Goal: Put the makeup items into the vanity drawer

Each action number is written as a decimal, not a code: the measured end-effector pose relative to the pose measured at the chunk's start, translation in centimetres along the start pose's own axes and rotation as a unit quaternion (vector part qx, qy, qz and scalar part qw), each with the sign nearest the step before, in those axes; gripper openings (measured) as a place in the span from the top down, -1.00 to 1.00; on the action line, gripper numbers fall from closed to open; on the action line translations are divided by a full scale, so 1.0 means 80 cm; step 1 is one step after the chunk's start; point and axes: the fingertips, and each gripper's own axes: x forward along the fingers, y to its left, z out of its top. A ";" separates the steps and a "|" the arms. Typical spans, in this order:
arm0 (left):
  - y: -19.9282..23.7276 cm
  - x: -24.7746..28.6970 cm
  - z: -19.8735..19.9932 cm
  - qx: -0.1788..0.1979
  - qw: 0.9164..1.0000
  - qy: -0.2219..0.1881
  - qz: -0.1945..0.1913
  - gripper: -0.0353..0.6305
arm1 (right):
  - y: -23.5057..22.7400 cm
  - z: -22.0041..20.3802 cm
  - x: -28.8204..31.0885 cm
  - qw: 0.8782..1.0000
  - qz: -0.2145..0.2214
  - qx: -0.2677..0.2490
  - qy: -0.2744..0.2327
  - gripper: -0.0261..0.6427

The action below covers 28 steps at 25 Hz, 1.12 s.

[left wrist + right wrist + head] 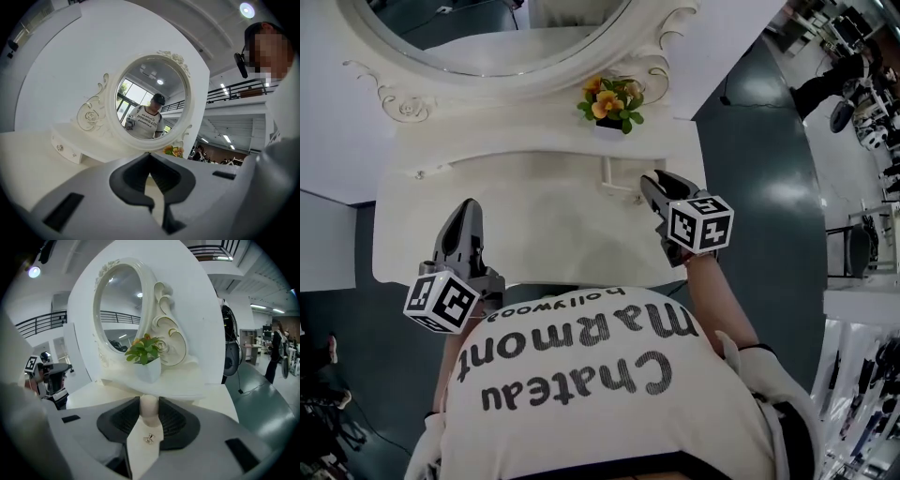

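Observation:
My right gripper (149, 401) is shut on a cream round-topped tube (149, 408), which stands upright between the dark pads. Below it a small silver bow-shaped piece (149, 438) shows on a cream surface. In the head view this gripper (649, 180) points at a narrow white L-shaped edge (609, 176) under the flower pot, which looks like a pulled-out small drawer. My left gripper (469, 208) hovers over the front left of the vanity top (525, 220). Its jaws are shut with nothing between them (151, 157). I see no other makeup items.
An oval mirror (487, 37) in an ornate white frame stands behind the table. A small pot of orange flowers (611, 105) sits on the raised shelf at the right. A little drawer with crystal knobs (63, 149) sits under the shelf's left end. Dark floor surrounds the vanity.

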 end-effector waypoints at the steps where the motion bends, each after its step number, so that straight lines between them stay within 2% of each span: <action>1: 0.003 -0.005 0.001 0.001 1.000 -0.002 0.007 0.87 | -0.001 0.002 0.006 1.000 0.004 -0.001 0.003 0.49; 5: 0.020 -0.023 0.008 0.002 0.999 -0.014 0.036 0.87 | -0.001 0.010 0.027 1.000 0.020 -0.011 0.022 0.49; 10: 0.033 -0.042 0.014 0.004 0.998 -0.021 0.059 0.87 | 0.004 0.009 0.048 0.995 0.047 -0.041 0.073 0.49; 16: 0.044 -0.061 0.020 0.003 0.997 -0.029 0.076 0.87 | 0.015 -0.005 0.066 0.978 0.091 -0.091 0.162 0.48; 20: 0.048 -0.073 0.020 0.000 0.996 -0.034 0.087 0.87 | 0.010 -0.013 0.067 0.966 0.092 -0.133 0.202 0.48; 28: 0.053 -0.098 0.020 -0.005 0.993 -0.044 0.105 0.87 | -0.001 -0.026 0.072 0.951 0.081 -0.169 0.247 0.47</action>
